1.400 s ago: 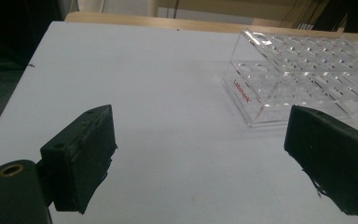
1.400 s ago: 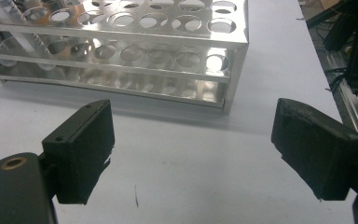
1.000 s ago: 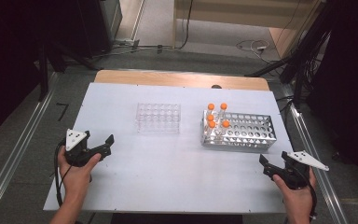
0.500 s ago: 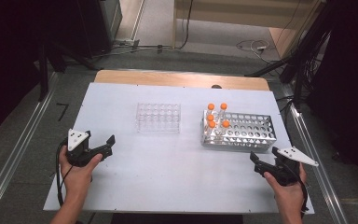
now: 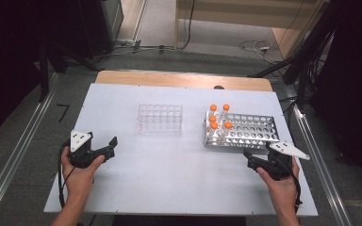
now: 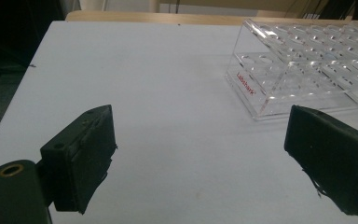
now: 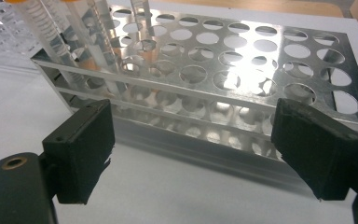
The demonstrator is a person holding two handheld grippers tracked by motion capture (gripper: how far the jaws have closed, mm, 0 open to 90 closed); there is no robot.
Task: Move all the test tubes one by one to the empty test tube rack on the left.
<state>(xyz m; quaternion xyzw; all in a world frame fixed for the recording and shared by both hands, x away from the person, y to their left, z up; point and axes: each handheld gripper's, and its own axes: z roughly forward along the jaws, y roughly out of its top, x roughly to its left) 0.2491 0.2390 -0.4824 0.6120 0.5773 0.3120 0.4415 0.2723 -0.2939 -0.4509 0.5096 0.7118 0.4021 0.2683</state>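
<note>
We hold our left gripper (image 5: 107, 147) at about seven o'clock on the table, jaws spread wide and aimed toward two o'clock. Our right gripper (image 5: 250, 158) sits at four o'clock, jaws likewise parted, pointing toward eleven.

My high view looks forward and down over the table (image 5: 169, 188). My right gripper view sits close, facing the metal rack (image 7: 242, 79) at 12 o'clock. My left gripper view faces the clear rack (image 6: 303, 70) at 1 o'clock; the high view shares both.

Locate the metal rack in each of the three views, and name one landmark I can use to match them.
High view: the metal rack sits right of centre on the table, just ahead of the right claw.
Left gripper view: not in it.
Right gripper view: the rack spans the upper frame, close beyond the open jaws.
Shared landmark: the clear rack, mid-table in the high view, at upper right in the left gripper view, top left corner in the right.
</note>
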